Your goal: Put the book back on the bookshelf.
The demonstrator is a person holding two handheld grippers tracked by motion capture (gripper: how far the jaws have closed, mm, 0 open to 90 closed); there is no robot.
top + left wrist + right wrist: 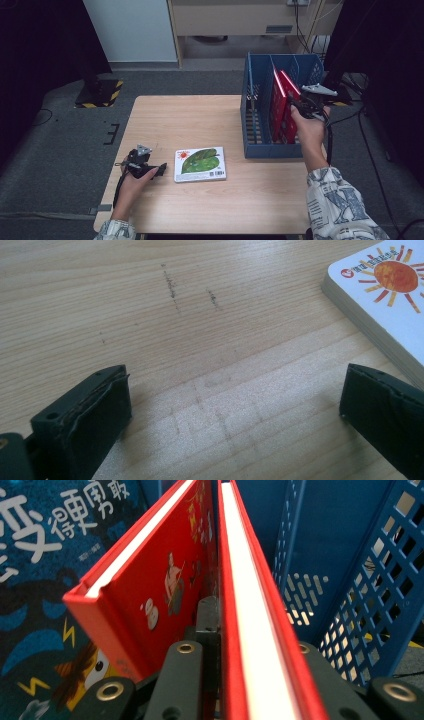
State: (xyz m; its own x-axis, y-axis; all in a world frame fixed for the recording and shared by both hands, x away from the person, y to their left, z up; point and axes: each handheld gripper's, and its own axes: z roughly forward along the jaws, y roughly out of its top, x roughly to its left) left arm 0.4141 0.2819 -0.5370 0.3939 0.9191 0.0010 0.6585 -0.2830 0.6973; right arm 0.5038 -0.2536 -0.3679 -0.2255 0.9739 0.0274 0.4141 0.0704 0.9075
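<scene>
A blue slotted basket (248, 80) stands at the table's right side with two red hardcover books upright in it. My right gripper (299, 107) is shut on the top edge of the right-hand red book (245, 605), its jaws on either cover. The other red book (145, 580) leans just left of it. A white picture book (200, 163) with a green leaf and an orange sun lies flat near the table's front. My left gripper (162, 169) rests low on the table just left of that book, open, with bare wood between its jaws (235, 390). The book's corner (385, 305) shows at upper right.
A dark blue book (40, 580) with white characters stands behind the red ones. The basket's perforated wall (350, 580) is close on the held book's right. The wooden table (190, 115) has bare room at its left and middle. Grey floor and cables surround it.
</scene>
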